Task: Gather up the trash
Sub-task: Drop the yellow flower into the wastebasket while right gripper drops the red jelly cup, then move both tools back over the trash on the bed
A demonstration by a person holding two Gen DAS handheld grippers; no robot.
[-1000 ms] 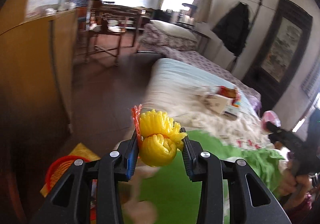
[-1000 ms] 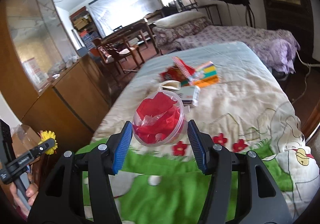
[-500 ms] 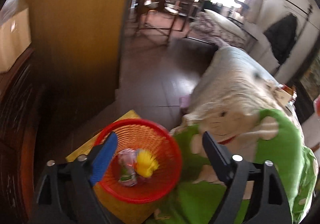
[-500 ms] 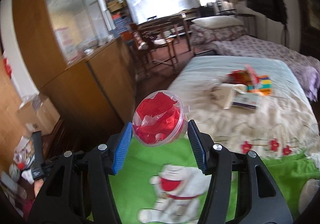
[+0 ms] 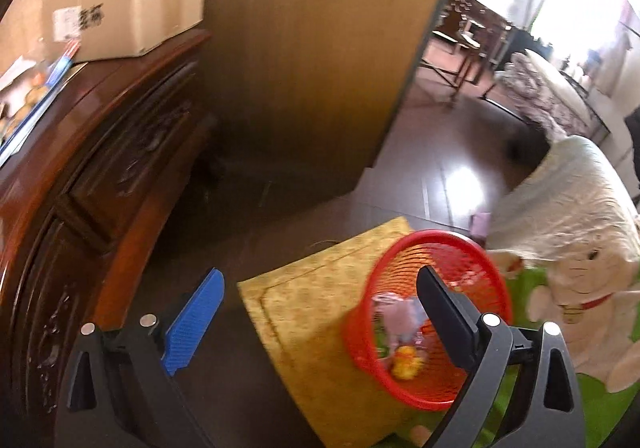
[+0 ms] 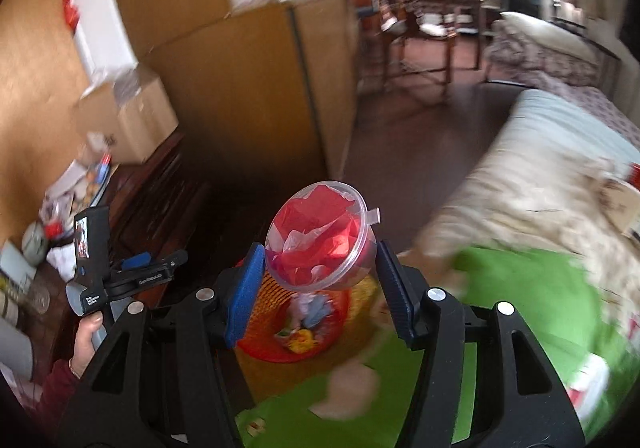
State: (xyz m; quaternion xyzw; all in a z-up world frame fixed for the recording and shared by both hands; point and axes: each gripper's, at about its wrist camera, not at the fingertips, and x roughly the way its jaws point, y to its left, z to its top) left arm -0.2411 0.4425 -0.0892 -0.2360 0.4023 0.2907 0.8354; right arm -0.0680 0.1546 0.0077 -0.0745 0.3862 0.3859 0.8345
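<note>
A red mesh basket [image 5: 434,248] stands on a yellow box beside the bed; it also shows in the right wrist view [image 6: 260,348]. A yellow foam net [image 5: 406,366] and crumpled wrappers lie inside it. My left gripper [image 5: 320,312] is open and empty, left of and above the basket. My right gripper [image 6: 320,288] is shut on a clear plastic cup [image 6: 322,240] stuffed with red paper, held above the basket.
A dark carved wooden cabinet [image 5: 100,188] with cardboard boxes [image 5: 124,4] on top stands at left. A tall yellow-brown wardrobe [image 5: 320,48] is behind. The bed with a green and white cover [image 6: 540,288] is at right, with more packets [image 6: 628,200] on it.
My left gripper opened and dropped the yellow foam net into the red basket, then swung left. My right gripper carried the cup from over the bed to above the basket.
</note>
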